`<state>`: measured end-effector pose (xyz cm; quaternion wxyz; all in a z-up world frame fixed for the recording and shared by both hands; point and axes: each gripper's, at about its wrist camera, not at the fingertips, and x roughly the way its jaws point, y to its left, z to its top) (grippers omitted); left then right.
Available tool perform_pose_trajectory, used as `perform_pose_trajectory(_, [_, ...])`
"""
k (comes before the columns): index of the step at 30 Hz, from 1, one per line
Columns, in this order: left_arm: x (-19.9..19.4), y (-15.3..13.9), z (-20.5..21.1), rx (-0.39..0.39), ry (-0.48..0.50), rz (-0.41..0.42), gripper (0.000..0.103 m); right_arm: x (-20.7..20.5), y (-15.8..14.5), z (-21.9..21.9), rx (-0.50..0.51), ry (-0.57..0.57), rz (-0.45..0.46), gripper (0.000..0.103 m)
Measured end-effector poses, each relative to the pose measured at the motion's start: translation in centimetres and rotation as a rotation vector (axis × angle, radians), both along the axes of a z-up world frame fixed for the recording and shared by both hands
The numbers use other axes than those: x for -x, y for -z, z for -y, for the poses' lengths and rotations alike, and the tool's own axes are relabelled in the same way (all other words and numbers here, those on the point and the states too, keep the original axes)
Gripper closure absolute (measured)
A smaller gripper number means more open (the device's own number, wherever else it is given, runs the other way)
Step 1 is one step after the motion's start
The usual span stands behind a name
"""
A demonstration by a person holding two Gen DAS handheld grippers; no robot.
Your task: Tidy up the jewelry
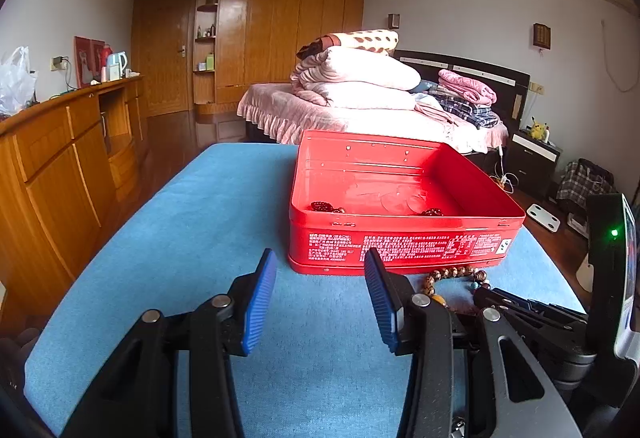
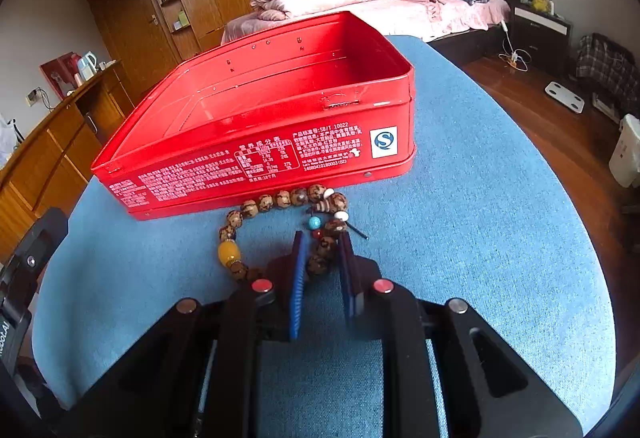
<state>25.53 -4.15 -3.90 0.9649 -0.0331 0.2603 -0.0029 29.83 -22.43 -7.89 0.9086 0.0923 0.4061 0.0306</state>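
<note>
A red tin [image 1: 404, 250] stood open on the blue-covered table [image 1: 200, 238], white print running along its near wall. Inside it, close to that near wall, lay two dark beaded pieces: one toward the left [image 1: 322, 207] and one toward the right [image 1: 434, 213]. The rest of its floor looked bare and glossy.

Just in front of the tin, on the cloth, lay a bracelet of brown wooden beads [image 2: 280, 200] with a large amber bead, a small turquoise one and white spacers. Its far side nearly touched the tin's base. The right tool [image 2: 324, 250] was clenched on the bracelet's near right strand, its blue pads pressed narrowly around a couple of beads. The left tool [image 1: 320, 270] held nothing, its jaws standing apart over bare cloth to the left of the bracelet and short of the tin.

Beyond the table stood a bed [image 1: 360, 114] with a pink cover, piled with folded quilts and clothes. A long wooden sideboard [image 1: 60, 158] ran along the left wall, and a wooden wardrobe [image 1: 280, 30] filled the far wall above dark wooden flooring.
</note>
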Motion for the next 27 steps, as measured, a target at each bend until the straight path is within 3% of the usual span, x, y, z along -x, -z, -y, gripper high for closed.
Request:
perform_pose_trajectory(9, [-0.2, 0.1, 0.2, -0.003, 0.005, -0.007, 0.058, -0.8, 0.0, -0.2, 0.022, -0.012, -0.032, 0.08])
perform_pose_trajectory(11, [-0.1, 0.2, 0.2, -0.005, 0.005, -0.008, 0.058, -0.8, 0.0, -0.4, 0.039, -0.011, -0.032, 0.083])
perform_pose_trajectory(13, [-0.1, 0.2, 0.2, -0.003, 0.006, -0.01, 0.058, -0.7, 0.0, -0.3, 0.033, -0.013, -0.031, 0.092])
perform_pose_trajectory(27, [2.7, 1.7, 1.0, -0.004, 0.099, -0.059, 0.058, 3.1, -1.4, 3.4, 0.039, 0.033, 0.049, 0.093])
